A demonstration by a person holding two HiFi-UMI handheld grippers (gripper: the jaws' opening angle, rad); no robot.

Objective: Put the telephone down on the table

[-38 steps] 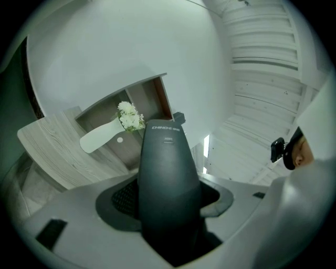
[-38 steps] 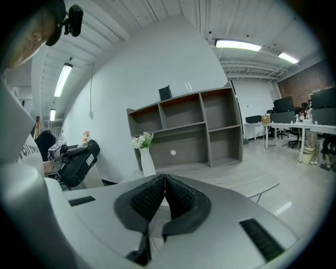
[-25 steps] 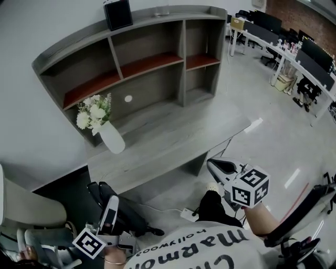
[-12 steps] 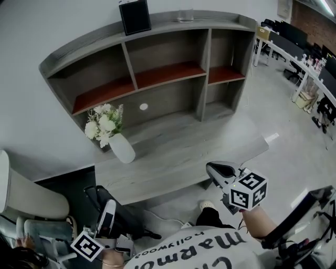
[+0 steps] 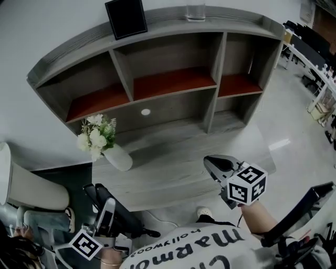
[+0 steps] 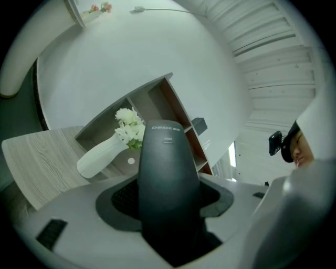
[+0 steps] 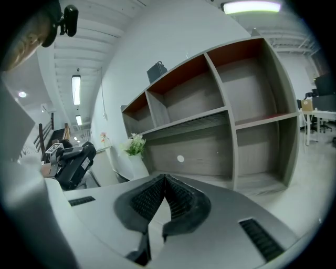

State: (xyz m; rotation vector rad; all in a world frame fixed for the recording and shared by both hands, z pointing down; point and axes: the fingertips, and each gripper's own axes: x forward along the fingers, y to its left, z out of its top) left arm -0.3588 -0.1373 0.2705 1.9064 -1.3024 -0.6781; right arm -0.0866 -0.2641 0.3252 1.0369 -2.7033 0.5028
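Observation:
The telephone (image 6: 167,178) is a dark handset, standing upright between the jaws of my left gripper (image 6: 167,202), which is shut on it. In the head view that gripper (image 5: 103,225) hangs low at the bottom left, short of the grey table (image 5: 173,160), with the handset (image 5: 107,213) pointing up. My right gripper (image 5: 219,167) hovers over the table's front right part. Its jaws (image 7: 164,184) are shut with nothing in them. The right gripper view also catches the handset (image 7: 73,164) at the far left.
A white vase with flowers (image 5: 110,152) lies tilted on the table's left. Behind it stands a grey shelf unit (image 5: 173,84), with a black frame (image 5: 126,17) and a glass (image 5: 195,10) on top. A chair (image 5: 31,192) is at my left.
The head view has swung so the shelf and table sit more centred. My right gripper has risen slightly towards the table. The left gripper stays low, still gripping the handset.

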